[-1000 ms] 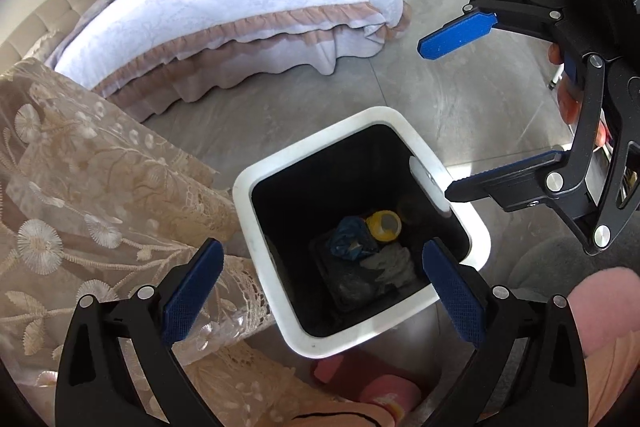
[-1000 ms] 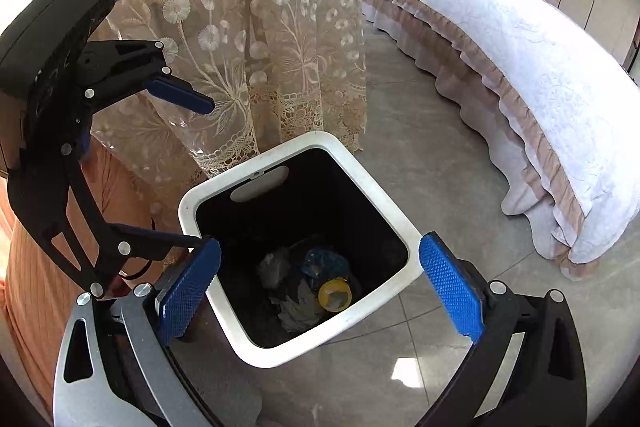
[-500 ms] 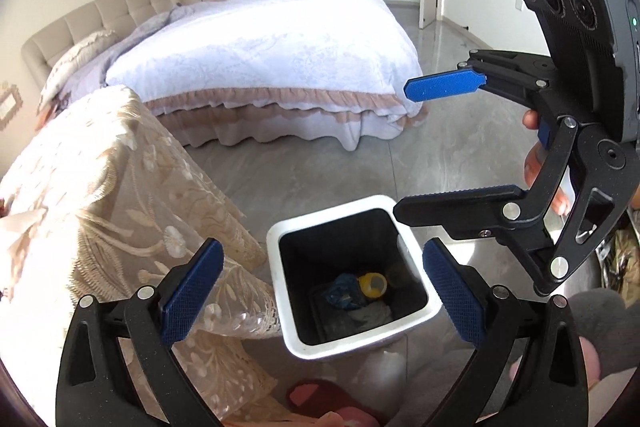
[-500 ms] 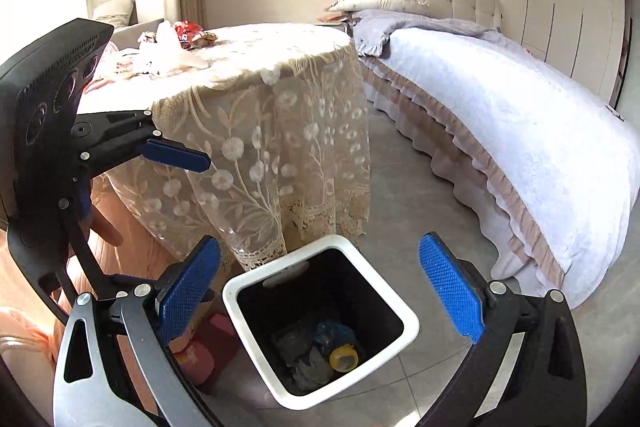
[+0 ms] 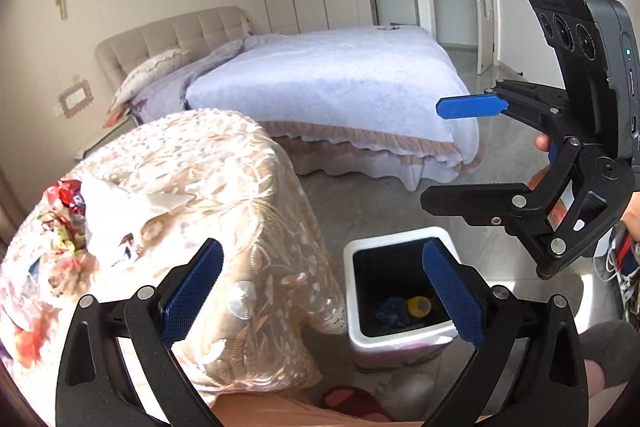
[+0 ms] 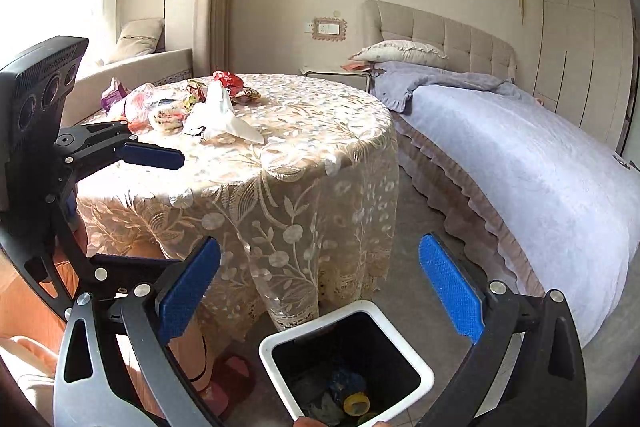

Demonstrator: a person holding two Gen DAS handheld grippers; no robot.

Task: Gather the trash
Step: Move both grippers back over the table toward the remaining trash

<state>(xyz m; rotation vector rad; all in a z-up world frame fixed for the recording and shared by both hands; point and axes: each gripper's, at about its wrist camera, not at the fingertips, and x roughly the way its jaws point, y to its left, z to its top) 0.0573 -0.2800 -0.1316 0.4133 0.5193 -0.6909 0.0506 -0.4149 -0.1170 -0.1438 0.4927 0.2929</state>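
Tablecloth: sheer beige lace, embroidered floral pattern. Bin: smooth white plastic rim, black liner. Wrappers: crinkled glossy foil. Tissue: soft white paper. Bedspread: matt textured cloth, ruffled hem. Headboard: tufted upholstery. Floor: polished grey tile. Finger pads: rough blue texture.

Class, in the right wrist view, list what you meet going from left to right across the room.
The other black gripper → round table under a lace cloth → white square trash bin → bed with a pale lilac cover.
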